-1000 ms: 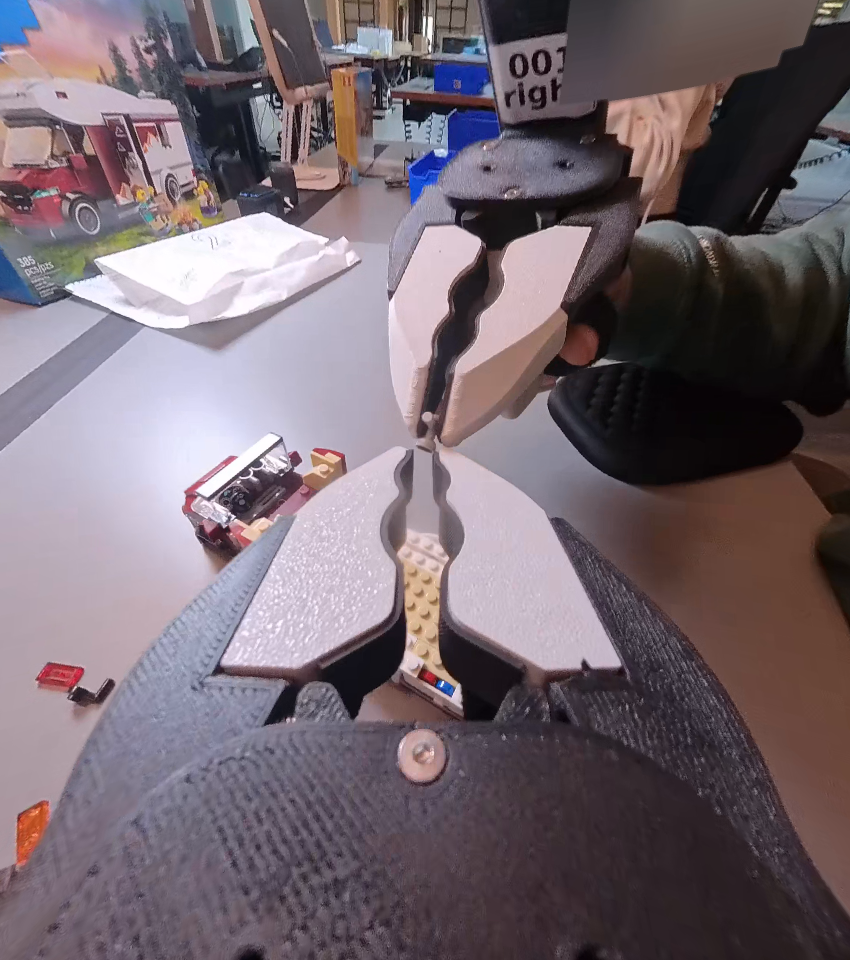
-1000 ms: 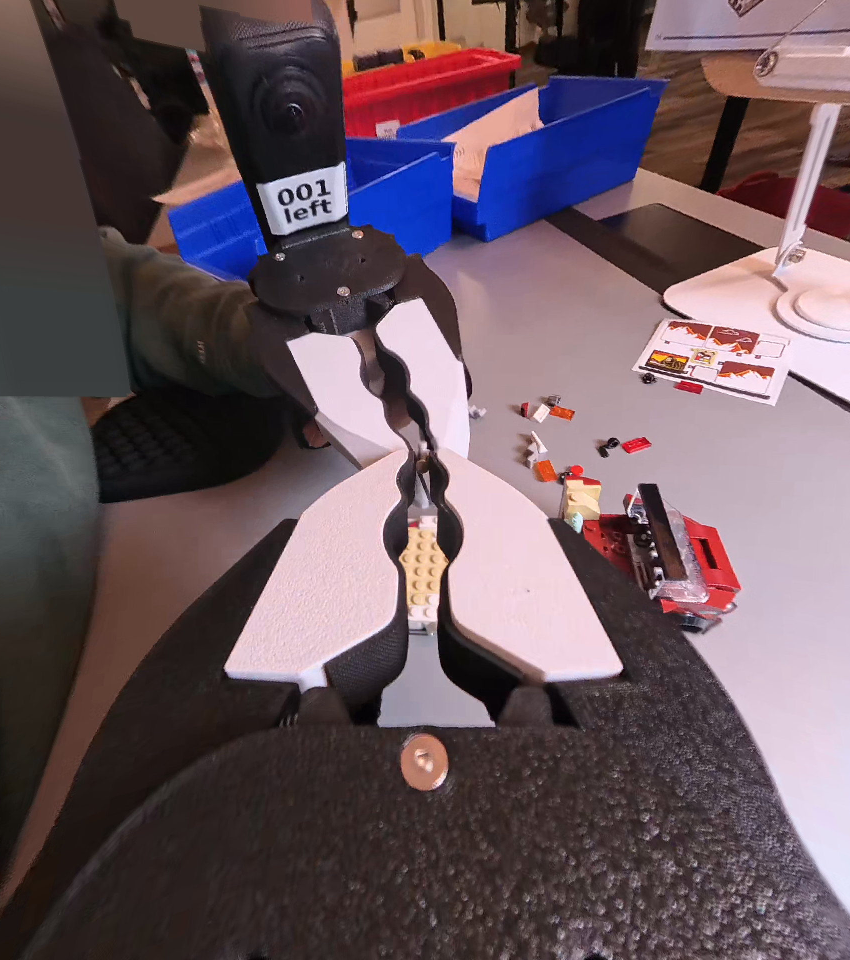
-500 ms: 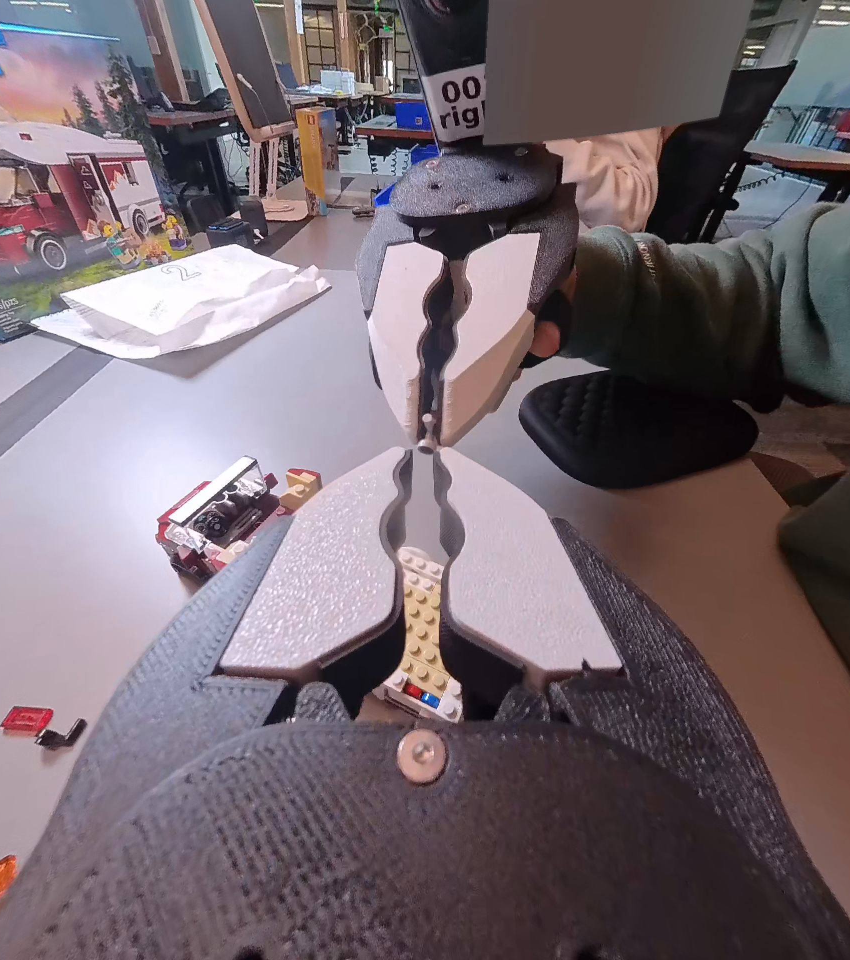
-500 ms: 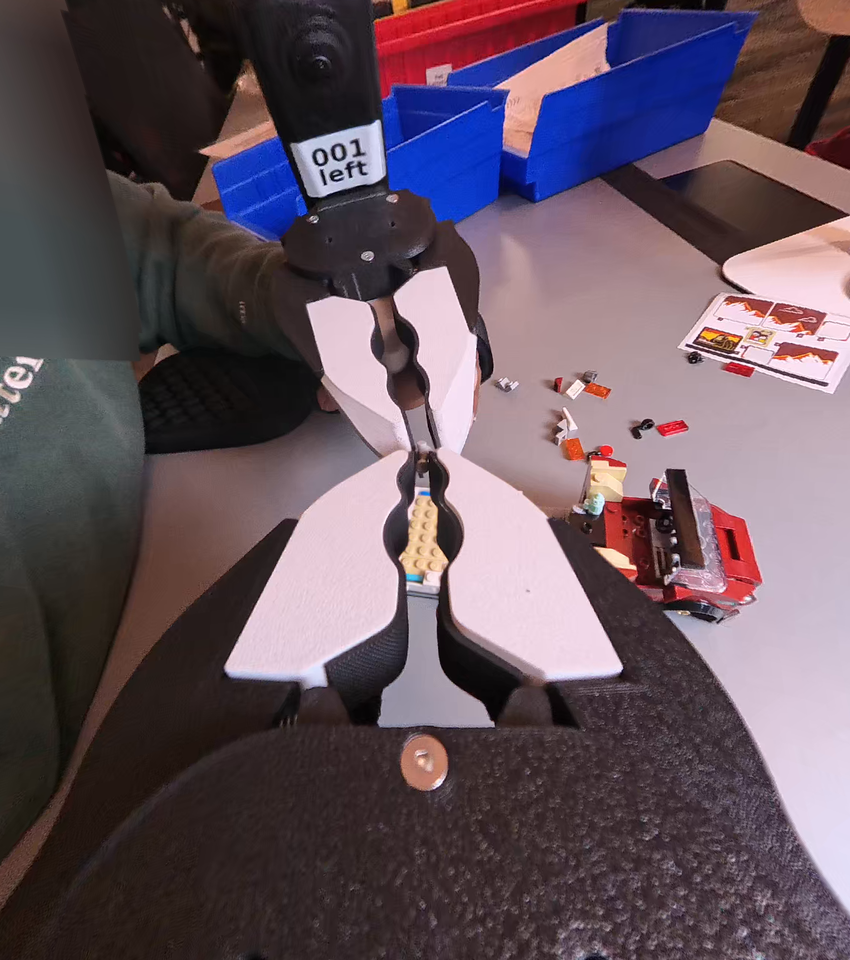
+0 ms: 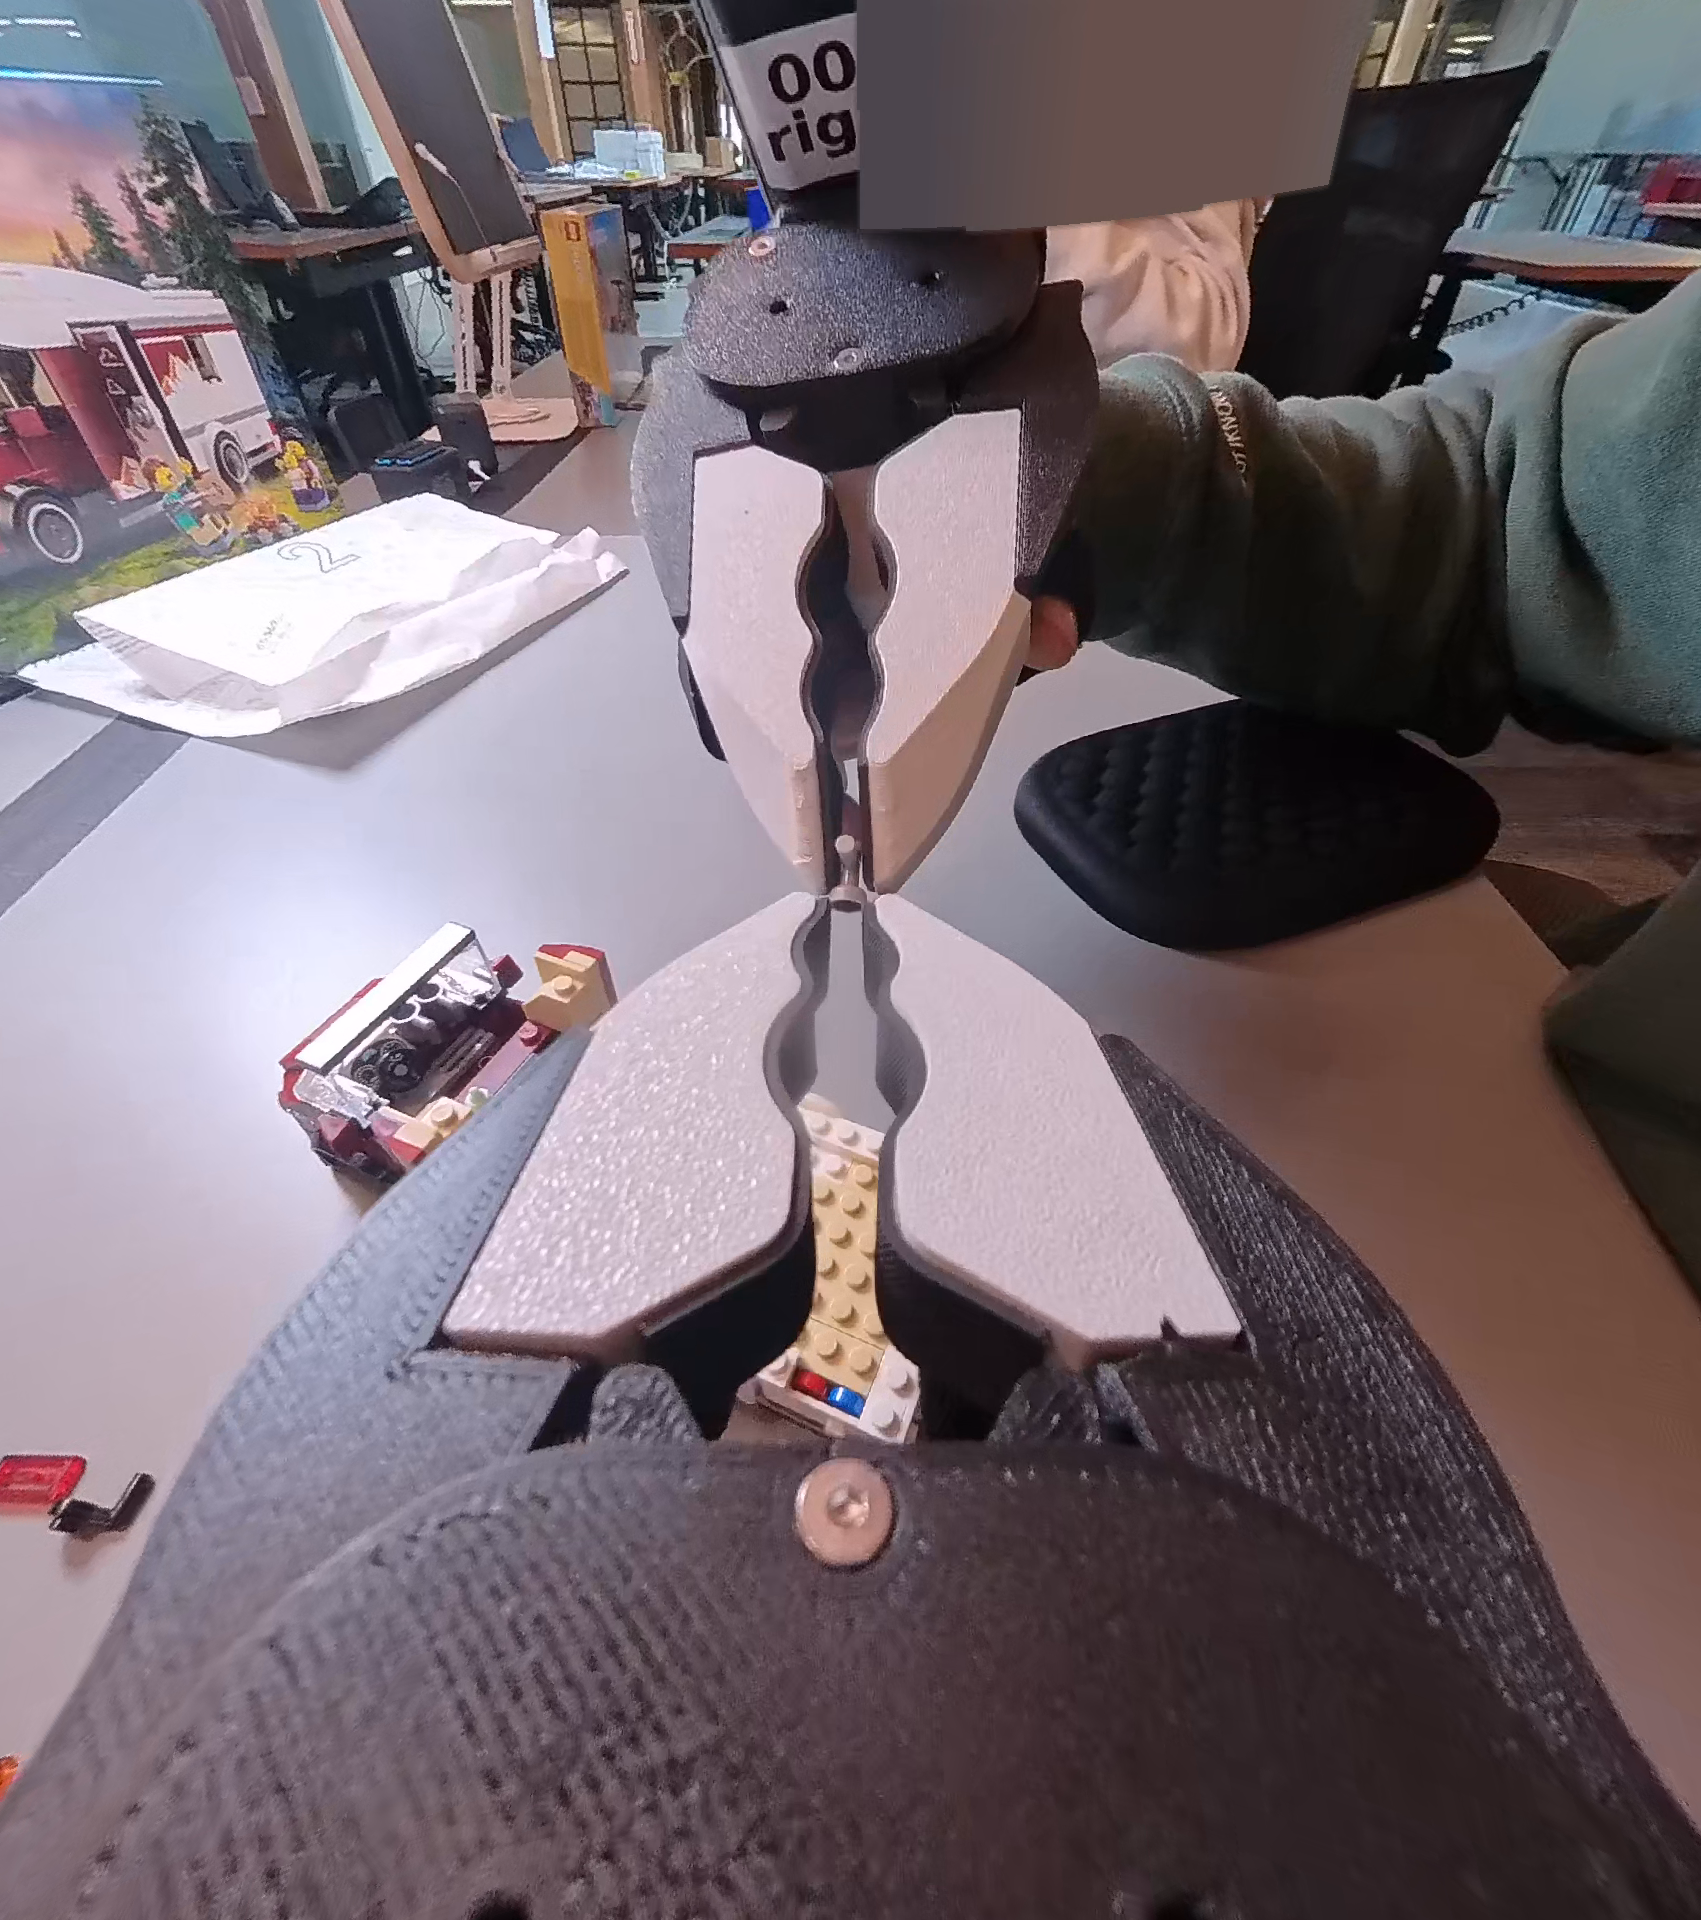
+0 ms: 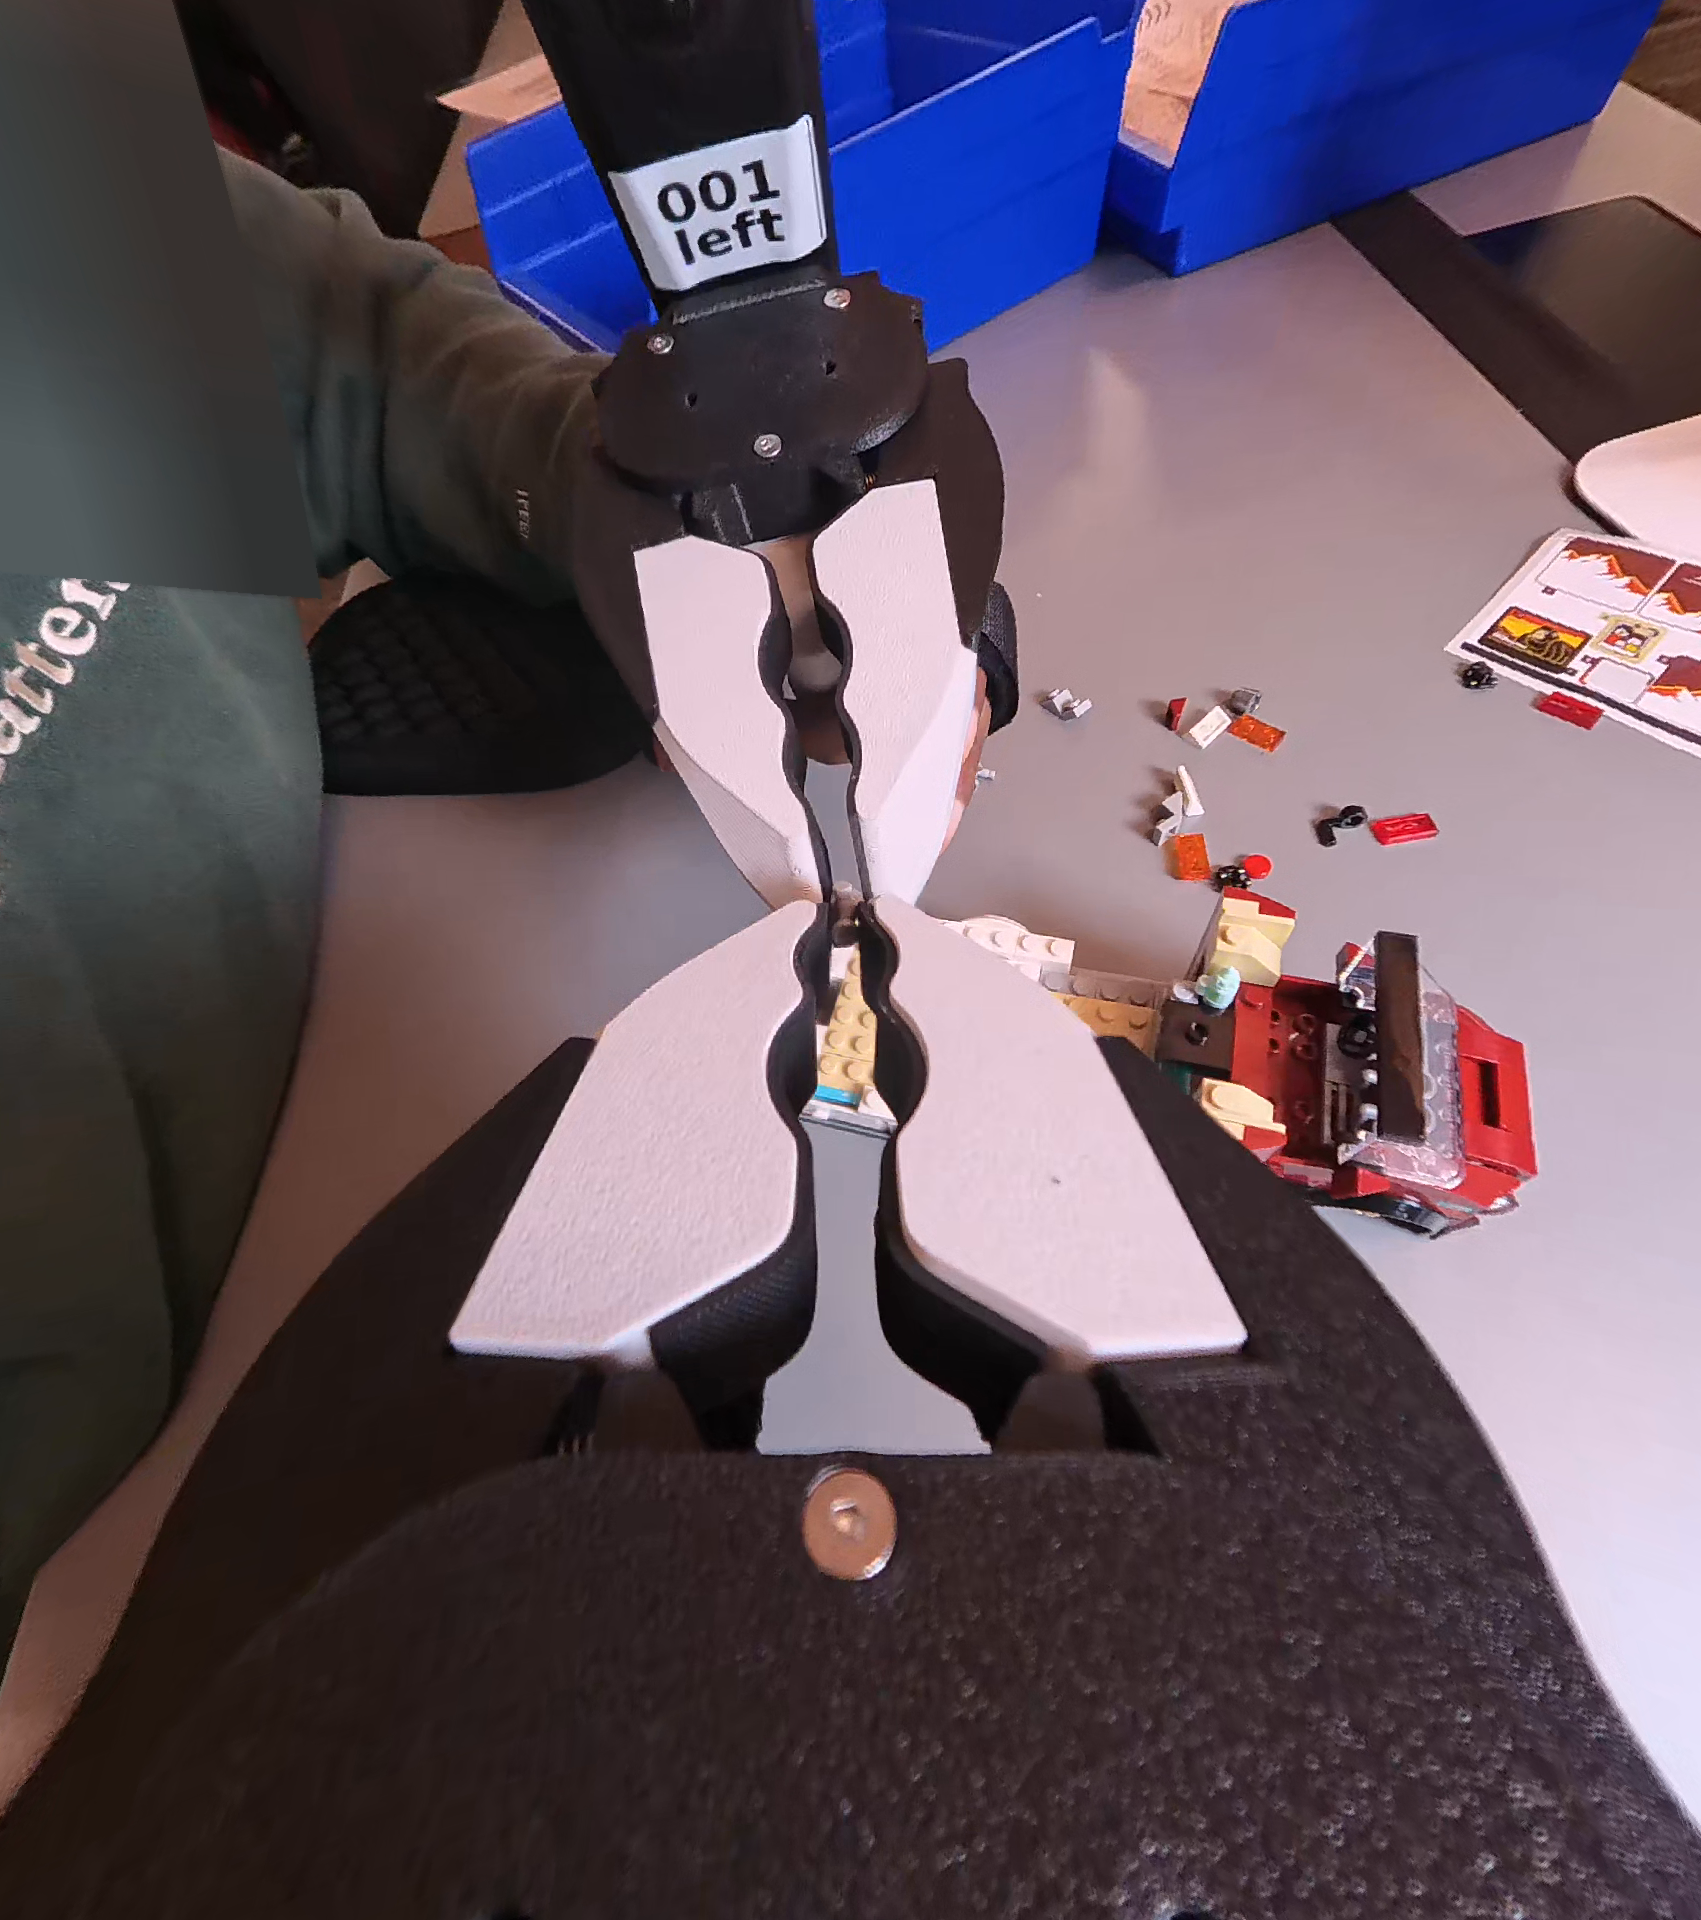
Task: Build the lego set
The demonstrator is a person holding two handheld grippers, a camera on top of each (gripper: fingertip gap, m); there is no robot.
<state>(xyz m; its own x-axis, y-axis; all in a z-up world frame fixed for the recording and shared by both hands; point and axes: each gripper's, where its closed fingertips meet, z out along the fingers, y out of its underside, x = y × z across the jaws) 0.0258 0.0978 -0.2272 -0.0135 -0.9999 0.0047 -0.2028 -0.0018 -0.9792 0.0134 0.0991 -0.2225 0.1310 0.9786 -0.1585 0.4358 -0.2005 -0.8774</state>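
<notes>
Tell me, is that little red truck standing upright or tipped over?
Upright: the red truck sits level on the grey table, windshield facing up.

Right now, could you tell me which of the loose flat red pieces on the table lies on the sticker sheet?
The flat red tile at the far right: it rests on the sticker sheet. The other red tile lies on bare table, beside a small black piece.

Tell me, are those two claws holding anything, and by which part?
Yes: one tiny grey piece, pinched tip to tip by the left claw and right claw, each apparently gripping one end.
</notes>
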